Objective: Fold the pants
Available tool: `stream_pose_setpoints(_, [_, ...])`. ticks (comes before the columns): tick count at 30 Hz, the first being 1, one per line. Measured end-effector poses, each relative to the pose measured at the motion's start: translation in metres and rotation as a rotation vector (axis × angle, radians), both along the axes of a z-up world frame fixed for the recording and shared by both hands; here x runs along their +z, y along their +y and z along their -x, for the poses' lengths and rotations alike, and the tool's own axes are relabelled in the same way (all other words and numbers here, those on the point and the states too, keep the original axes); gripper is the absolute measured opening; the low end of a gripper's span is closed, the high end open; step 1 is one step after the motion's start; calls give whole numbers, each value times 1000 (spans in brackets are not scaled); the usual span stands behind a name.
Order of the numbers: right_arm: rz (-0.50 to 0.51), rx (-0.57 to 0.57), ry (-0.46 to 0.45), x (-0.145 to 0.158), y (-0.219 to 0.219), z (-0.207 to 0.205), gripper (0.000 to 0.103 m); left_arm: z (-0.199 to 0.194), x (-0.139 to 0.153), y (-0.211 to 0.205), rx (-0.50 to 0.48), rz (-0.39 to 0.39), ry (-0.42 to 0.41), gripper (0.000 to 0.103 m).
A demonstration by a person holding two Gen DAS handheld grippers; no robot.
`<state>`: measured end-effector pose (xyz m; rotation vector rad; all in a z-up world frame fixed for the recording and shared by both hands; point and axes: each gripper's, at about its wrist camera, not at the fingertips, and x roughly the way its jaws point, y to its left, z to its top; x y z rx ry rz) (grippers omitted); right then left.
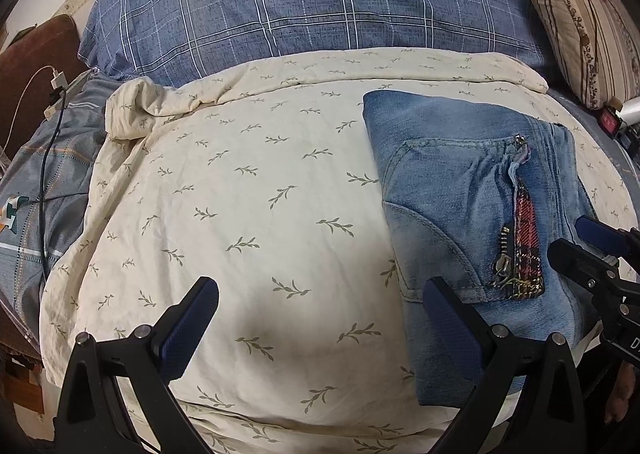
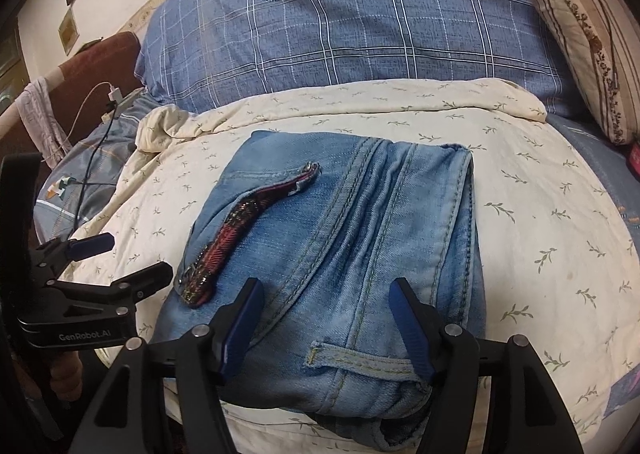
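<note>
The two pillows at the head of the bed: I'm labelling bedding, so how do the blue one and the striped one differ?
The blue pillow is large, plaid with white lines and carries a round crest; the striped pillow is smaller, beige with brown floral stripes. The blue pillow lies flat across the middle; the striped pillow stands tilted at the right edge. Both sit beyond the cream quilt.

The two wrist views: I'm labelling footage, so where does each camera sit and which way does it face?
Left wrist: on the left gripper, angled down at the cream quilt; jaws open, the right gripper at its right edge.
Right wrist: on the right gripper, angled down over the folded jeans; jaws open.
Shared: jeans, quilt, blue plaid pillow.
</note>
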<state>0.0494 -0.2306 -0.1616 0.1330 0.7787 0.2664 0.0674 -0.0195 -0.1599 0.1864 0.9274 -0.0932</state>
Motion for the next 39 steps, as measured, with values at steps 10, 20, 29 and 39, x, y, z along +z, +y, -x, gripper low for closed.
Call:
stream_pose_setpoints(10, [-8, 1, 6, 0, -1, -1, 69, -1, -3, 0, 3, -2, 4, 102])
stream_pose_setpoints(20, [-32, -6, -30, 7, -4, 4, 69, -2, -4, 0, 8, 0, 3, 102])
stream_pose_setpoints(29, [-94, -44, -98, 20, -16, 9, 69, -4, -1, 0, 7, 4, -1, 102])
stream_pose_setpoints(39, [-76, -62, -85, 16, -31, 7, 69, -5, 8, -8, -2, 12, -15, 102])
